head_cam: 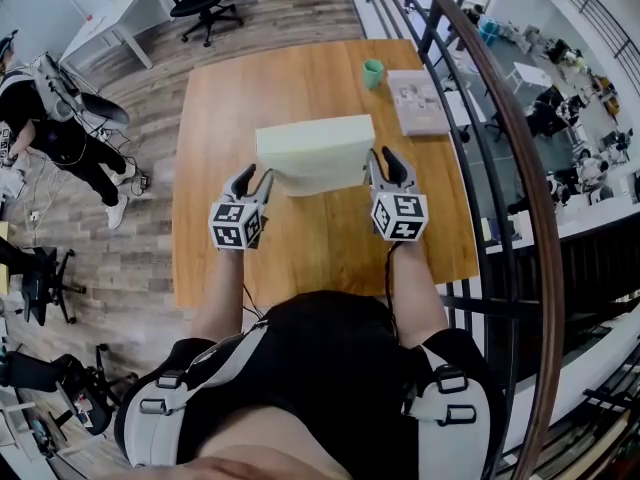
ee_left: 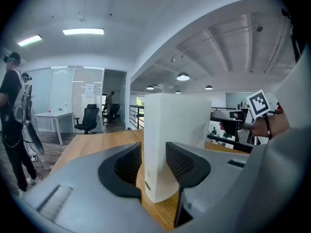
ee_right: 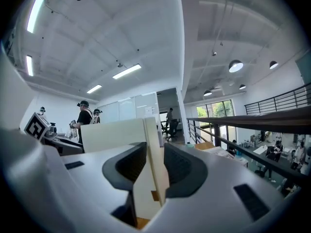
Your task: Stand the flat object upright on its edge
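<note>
The flat object is a pale cream box [head_cam: 315,153]. It stands on its long edge on the wooden table [head_cam: 230,108], broad face toward me. My left gripper [head_cam: 255,180] is shut on its left end. In the left gripper view the box [ee_left: 175,125] fills the gap of that gripper [ee_left: 153,161], and its lower corner rests on the wood. My right gripper [head_cam: 385,163] is shut on the right end. In the right gripper view the box's narrow edge [ee_right: 151,144] sits between the pads of that gripper [ee_right: 154,166].
A green cup [head_cam: 372,72] and a booklet [head_cam: 417,101] lie at the table's far right. A dark railing [head_cam: 500,168] runs along the right side. A person [head_cam: 50,118] stands on the floor to the left, and an office chair [head_cam: 205,3] is beyond the table.
</note>
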A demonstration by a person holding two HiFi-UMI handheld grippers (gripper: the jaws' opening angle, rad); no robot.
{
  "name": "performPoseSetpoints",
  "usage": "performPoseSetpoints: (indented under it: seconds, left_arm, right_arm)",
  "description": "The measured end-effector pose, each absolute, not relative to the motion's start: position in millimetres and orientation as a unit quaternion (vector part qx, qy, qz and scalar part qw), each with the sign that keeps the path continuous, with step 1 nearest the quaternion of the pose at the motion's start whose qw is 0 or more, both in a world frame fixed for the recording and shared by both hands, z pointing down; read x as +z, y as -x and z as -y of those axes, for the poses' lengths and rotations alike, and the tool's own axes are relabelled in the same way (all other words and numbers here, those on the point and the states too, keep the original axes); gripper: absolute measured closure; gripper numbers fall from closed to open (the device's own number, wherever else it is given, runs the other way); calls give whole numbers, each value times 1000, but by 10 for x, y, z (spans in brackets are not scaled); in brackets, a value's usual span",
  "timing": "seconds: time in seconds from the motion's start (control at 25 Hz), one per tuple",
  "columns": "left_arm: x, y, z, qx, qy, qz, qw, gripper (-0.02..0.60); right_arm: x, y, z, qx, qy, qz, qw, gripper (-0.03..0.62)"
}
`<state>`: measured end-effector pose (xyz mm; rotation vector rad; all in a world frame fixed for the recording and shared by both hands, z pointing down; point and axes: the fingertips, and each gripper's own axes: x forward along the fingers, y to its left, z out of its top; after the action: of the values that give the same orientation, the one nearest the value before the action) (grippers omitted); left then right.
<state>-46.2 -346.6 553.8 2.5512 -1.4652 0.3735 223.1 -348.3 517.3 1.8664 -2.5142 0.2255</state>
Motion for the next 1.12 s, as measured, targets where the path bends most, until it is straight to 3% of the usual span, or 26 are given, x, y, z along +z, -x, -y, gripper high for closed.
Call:
performPoseSetpoints:
  seconds: [0.12, 0.28, 0.4, 0.84, 1.12]
  left_arm:
    - [5268, 554, 3422, 95, -852, 511, 64, 455]
    - [4848, 716, 3364, 53, -840, 539, 37, 533]
    - [4583, 881, 3313, 35, -832, 552, 32, 544]
    - [4419, 1128, 3141, 37, -812, 582, -1, 575]
    - [4390, 1074, 3132, 40, -816, 577, -9, 577]
  right_arm:
    - [4882, -2238, 3434, 40, -598, 800, -18, 479]
    - [4482, -2322, 3338, 3, -613, 788, -46, 543]
    - [4236, -2347, 3284, -20, -626, 778, -50, 587]
    - [4284, -2328, 3166, -45, -637, 769, 0, 589]
    - [4209, -2265, 3127, -42, -627, 778, -15, 589]
